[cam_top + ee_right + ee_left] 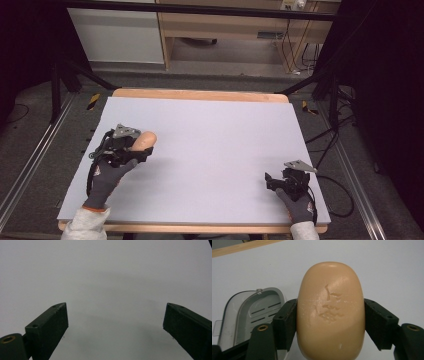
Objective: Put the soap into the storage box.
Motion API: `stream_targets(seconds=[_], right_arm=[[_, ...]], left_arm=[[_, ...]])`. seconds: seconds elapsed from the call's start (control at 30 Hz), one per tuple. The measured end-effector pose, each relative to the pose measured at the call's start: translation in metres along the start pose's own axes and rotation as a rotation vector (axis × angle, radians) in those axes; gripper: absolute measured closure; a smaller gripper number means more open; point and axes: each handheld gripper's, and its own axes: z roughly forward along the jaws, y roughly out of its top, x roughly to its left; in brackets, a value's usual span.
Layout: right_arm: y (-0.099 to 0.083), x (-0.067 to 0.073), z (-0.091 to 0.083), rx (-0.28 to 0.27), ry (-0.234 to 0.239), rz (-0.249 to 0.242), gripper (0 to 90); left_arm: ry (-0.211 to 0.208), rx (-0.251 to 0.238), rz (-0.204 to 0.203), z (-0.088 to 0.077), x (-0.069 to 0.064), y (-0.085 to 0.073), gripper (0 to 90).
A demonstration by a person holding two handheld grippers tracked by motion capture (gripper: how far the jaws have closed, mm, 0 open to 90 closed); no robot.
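Soap bar (330, 312) between the left gripper (330, 325) jaws, soap dish (249, 312) beside it on the table (215, 145).

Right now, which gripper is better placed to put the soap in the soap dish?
Left. The left gripper already clamps the soap, and the open soap dish lies just beside its jaws. The right gripper is open, holding nothing, across the table.

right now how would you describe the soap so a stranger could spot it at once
On the pale grey table, look to the near left, where the left hand-held gripper is. The soap sits clamped between its two black jaws: a smooth, tan, oval bar with small dents pressed into its face. The soap dish beside it is grey, hollow and slotted.
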Motion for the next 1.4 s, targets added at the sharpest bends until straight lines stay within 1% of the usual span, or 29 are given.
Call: stream_targets(seconds=[0.33,0.53,0.67,0.83,0.93,0.97,1.17,1.4], right_arm=[[0.0,0.0,0.001,0.001,0.0,-0.001,6.2],[0.0,0.0,0.001,0.003,0.002,0.0,6.1],[0.0,0.0,0.002,0.005,0.001,-0.002,6.1],[0.0,0.0,0.002,0.006,0.001,0.0,6.1],[0.0,0.0,0.002,0.006,0.001,0.001,6.1],[0.0,0.0,0.002,0.007,0.0,0.001,6.1],[0.0,0.0,0.002,0.007,0.0,0.001,6.1],[0.0,0.0,0.002,0.008,0.0,0.001,6.1]], left_arm=[[0.05,0.001,-0.043,0.002,0.022,-0.002,31.5],[0.077,0.023,-0.067,0.006,0.033,-0.006,31.6],[0.091,0.024,-0.083,0.007,0.04,-0.008,31.6],[0.116,0.026,-0.085,0.01,0.045,-0.01,31.6],[0.125,0.041,-0.081,0.012,0.047,-0.01,31.6],[0.126,0.038,-0.088,0.013,0.048,-0.011,31.6],[0.131,0.056,-0.088,0.018,0.053,-0.014,31.6],[0.148,0.066,-0.104,0.021,0.058,-0.017,31.6]])
